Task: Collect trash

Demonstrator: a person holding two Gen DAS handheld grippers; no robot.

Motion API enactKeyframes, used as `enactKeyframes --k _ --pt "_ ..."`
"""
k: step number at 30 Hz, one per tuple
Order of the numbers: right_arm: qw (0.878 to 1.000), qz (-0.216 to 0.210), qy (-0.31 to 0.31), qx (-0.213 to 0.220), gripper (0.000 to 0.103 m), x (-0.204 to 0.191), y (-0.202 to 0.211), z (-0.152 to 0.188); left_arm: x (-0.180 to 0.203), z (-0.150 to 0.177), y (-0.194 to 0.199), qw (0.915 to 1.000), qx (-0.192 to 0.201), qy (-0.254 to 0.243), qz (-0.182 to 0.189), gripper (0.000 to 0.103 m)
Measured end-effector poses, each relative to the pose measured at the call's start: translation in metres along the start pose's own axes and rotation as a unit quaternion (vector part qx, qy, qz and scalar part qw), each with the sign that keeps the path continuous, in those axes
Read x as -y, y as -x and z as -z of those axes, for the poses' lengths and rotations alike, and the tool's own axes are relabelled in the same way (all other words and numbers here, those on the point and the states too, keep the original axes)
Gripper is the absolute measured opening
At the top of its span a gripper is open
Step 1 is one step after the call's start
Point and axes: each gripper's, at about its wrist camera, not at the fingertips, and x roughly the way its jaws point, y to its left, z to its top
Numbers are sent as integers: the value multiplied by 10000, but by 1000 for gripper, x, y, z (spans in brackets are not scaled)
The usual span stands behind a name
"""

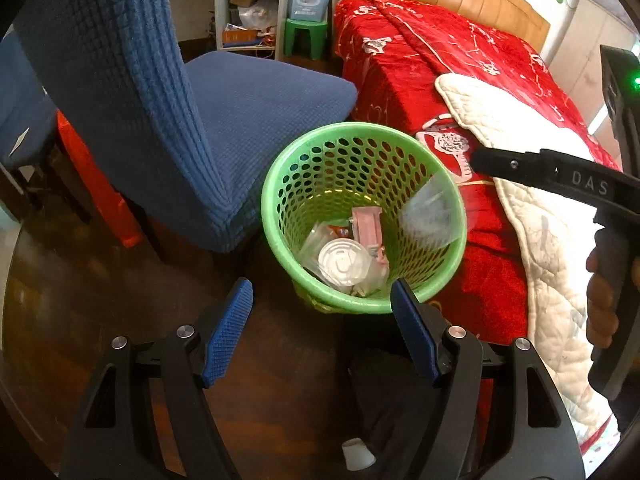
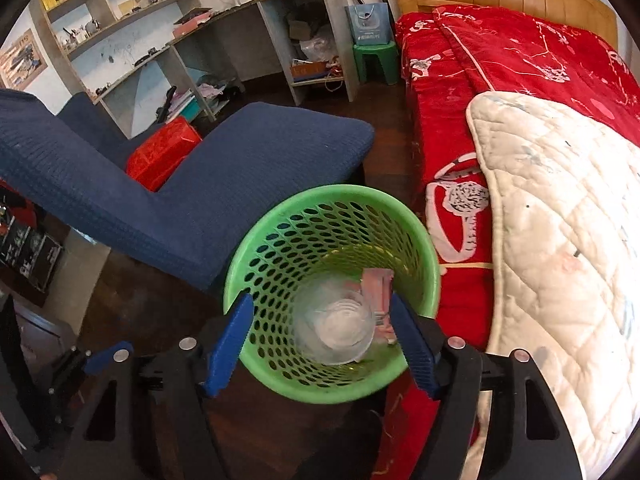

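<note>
A green perforated waste basket [image 1: 280, 184] stands on the dark floor between a blue chair and a bed. It holds a white plastic lid [image 1: 344, 264], a pink wrapper [image 1: 366, 226] and clear wrappers. A clear plastic piece [image 1: 430, 212] is blurred in the air inside the rim at the right. My left gripper [image 1: 322, 304] is open and empty above the basket's near rim. My right gripper [image 2: 322, 320] is open and empty directly over the basket [image 2: 256, 256], above a blurred clear plastic piece [image 2: 334, 330]. The right gripper's body [image 1: 560, 178] reaches in from the right.
A blue covered chair [image 1: 248, 108] stands left of the basket. A bed with a red blanket [image 1: 432, 60] and white quilt [image 1: 548, 248] is at the right. A red box [image 2: 162, 154], a desk with shelves [image 2: 208, 40] and a green stool [image 2: 376, 60] are behind.
</note>
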Motion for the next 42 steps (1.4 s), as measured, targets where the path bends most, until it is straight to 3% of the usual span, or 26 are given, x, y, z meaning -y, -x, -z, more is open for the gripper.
enactKeyframes --k 9,16,29,42 --pt "9999 56 -39 116 74 15 42 23 11 3 15 9998 156 -56 -119 77" --pt "9983 494 17 306 85 31 87 57 33 7 30 9993 276 -234 -119 86" --pt "9887 1374 -310 504 91 57 145 121 80 17 59 9979 420 -465 141 96" --pt "9752 1823 -802 967 92 85 212 173 141 33 108 9891 1125 -945 99 98"
